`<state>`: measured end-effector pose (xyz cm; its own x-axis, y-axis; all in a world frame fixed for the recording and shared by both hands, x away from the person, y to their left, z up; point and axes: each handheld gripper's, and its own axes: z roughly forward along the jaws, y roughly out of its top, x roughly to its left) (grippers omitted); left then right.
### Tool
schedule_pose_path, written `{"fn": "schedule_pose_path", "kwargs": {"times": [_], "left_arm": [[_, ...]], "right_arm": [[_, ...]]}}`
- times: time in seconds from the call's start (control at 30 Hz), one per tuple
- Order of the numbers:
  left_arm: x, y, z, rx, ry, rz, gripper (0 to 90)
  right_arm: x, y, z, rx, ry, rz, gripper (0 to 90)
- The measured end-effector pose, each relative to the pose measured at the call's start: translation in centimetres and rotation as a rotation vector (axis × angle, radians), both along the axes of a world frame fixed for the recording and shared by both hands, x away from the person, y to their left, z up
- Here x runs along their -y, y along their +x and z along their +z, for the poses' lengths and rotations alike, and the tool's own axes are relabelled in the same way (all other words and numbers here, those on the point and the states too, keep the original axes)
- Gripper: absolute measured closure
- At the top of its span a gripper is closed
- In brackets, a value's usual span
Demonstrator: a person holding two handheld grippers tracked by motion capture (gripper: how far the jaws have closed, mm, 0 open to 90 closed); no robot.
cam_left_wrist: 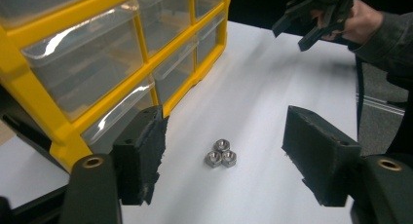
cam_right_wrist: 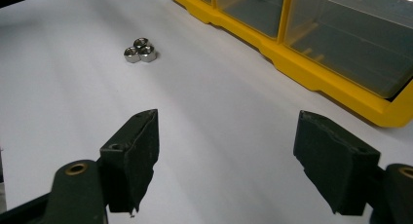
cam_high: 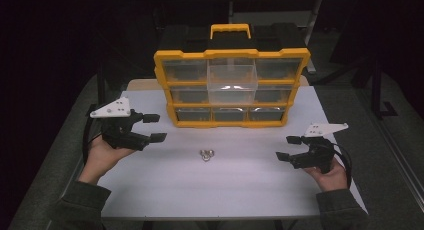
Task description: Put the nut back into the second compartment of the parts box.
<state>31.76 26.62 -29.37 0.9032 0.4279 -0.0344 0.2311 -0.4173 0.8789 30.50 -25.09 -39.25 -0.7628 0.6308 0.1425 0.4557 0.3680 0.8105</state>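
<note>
Nearest the high camera, two sleeved forearms come in from the bottom edge, each hand holding a black gripper. Both grippers hover over the white table (cam_high: 150,190) with nothing between their jaws: the left gripper (cam_high: 154,127) has its jaws spread apart, and the right gripper (cam_high: 287,148) is spread too. Between them lie three small metal nuts (cam_high: 206,155), shiny silver hexagons with round holes, packed together in a tight cluster, touching one another. They rest on the bare tabletop just in front of the yellow drawer organizer (cam_high: 231,54), whose clear middle drawer (cam_high: 232,84) is pulled out.
</note>
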Motion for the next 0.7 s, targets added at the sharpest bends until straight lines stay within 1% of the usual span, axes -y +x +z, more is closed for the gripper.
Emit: {"fn": "schedule_pose_path", "kwargs": {"times": [0.07, 0.2, 0.3, 0.4, 0.43, 0.47, 0.63, 0.67, 0.7], "left_arm": [[-0.1, -0.1, -0.4, -0.001, 0.001, 0.012, 30.7], [-0.4, -0.4, -1.2, 0.000, 0.016, 0.034, 30.3], [-0.6, -0.7, -1.7, 0.009, 0.014, 0.051, 30.1], [-0.8, -0.9, -2.2, 0.007, 0.020, 0.066, 30.2], [-0.8, -1.0, -2.4, 0.003, 0.015, 0.068, 30.2], [-0.8, -1.1, -2.5, 0.007, 0.022, 0.070, 30.2], [-1.1, -1.6, -3.2, 0.005, 0.016, 0.091, 30.2], [-1.1, -1.6, -3.4, 0.006, 0.010, 0.097, 30.1], [-1.1, -1.8, -3.6, -0.001, 0.001, 0.108, 30.1]], "right_arm": [[-0.1, 0.0, 0.1, -0.005, -0.001, 0.007, 23.7], [-0.5, 0.3, 0.1, -0.009, -0.009, 0.019, 23.7], [-1.1, 0.4, 0.3, -0.007, -0.025, 0.037, 23.7], [-1.8, 0.4, 0.7, -0.004, -0.029, 0.052, 23.9], [-2.0, 0.5, 0.9, 0.003, -0.031, 0.059, 24.0], [-2.3, 0.5, 1.0, 0.003, -0.028, 0.061, 24.0], [-3.8, 0.8, 1.6, 0.012, -0.030, 0.095, 24.3], [-4.1, 0.9, 1.7, 0.007, -0.032, 0.099, 24.3], [-4.5, 1.0, 1.6, 0.007, -0.039, 0.110, 24.3]]}}
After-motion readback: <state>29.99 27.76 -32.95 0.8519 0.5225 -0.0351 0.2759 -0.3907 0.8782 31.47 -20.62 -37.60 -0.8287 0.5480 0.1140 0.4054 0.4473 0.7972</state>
